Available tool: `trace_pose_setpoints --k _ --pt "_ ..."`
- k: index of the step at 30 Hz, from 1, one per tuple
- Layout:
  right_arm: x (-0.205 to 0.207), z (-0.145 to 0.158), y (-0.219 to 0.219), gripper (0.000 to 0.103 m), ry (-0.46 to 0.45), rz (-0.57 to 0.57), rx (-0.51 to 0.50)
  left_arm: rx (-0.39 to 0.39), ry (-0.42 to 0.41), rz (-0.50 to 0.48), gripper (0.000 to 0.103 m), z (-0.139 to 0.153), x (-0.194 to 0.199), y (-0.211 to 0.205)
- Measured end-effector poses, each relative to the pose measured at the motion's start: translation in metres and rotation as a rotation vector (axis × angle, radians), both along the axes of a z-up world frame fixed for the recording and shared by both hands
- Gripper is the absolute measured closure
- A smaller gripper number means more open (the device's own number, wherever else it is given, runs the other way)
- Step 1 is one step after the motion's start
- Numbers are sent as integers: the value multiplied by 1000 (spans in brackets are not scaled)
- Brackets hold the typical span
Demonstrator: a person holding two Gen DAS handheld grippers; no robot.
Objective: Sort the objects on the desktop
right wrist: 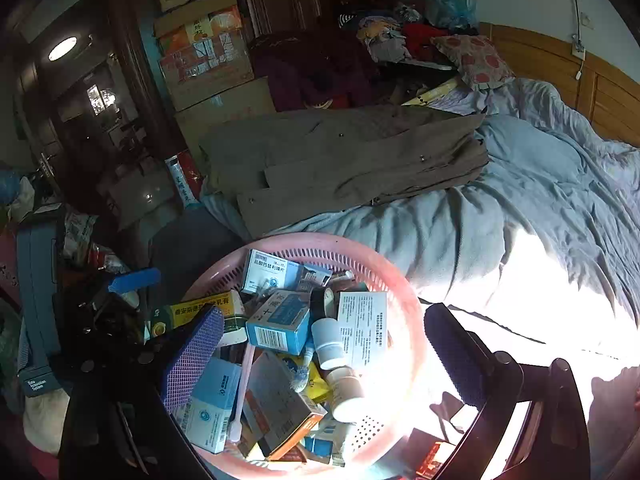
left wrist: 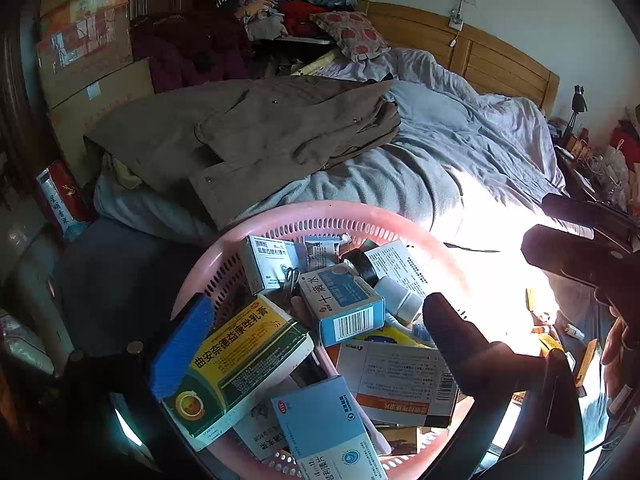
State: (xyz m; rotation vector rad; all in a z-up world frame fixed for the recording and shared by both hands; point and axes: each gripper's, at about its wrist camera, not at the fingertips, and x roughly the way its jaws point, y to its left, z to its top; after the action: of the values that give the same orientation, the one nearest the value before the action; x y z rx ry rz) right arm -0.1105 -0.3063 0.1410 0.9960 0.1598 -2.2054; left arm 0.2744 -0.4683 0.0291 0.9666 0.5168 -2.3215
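Basket [right wrist: 404,280] rim lost in glare

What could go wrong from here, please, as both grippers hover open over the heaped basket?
1. The round pink perforated plastic basket is heaped; the yellow-and-green medicine carton leans over its rim and might slide out if nudged.
2. Strong sunlight washes out the basket's right side, so the left gripper or the right gripper could misjudge a grasp there.
3. The small white plastic bottle lies loose among the boxes and may roll or be knocked.
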Motion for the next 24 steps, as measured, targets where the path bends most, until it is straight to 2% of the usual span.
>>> trace_pose_setpoints --k 6,9,12,14,18,20,24 --pt "24 11 35 0 33 -14 -38 -14 26 -5 0 4 -3 17" --pt "58 16 85 0 70 -53 -81 -47 43 -19 0 10 3 43" --pt "108 3 149 0 128 -120 -113 -77 74 -51 0 15 14 91" --pt "145 -17 197 0 160 -185 -100 -73 90 -96 0 11 16 130" --pt "214 -70 295 0 151 -342 -35 -41 76 -207 0 -18 1 228" --pt "250 -100 345 0 133 -435 -1 19 63 -287 0 -45 -13 280" --pt "306 -162 433 0 43 -622 81 121 -37 -454 0 -107 -51 394"
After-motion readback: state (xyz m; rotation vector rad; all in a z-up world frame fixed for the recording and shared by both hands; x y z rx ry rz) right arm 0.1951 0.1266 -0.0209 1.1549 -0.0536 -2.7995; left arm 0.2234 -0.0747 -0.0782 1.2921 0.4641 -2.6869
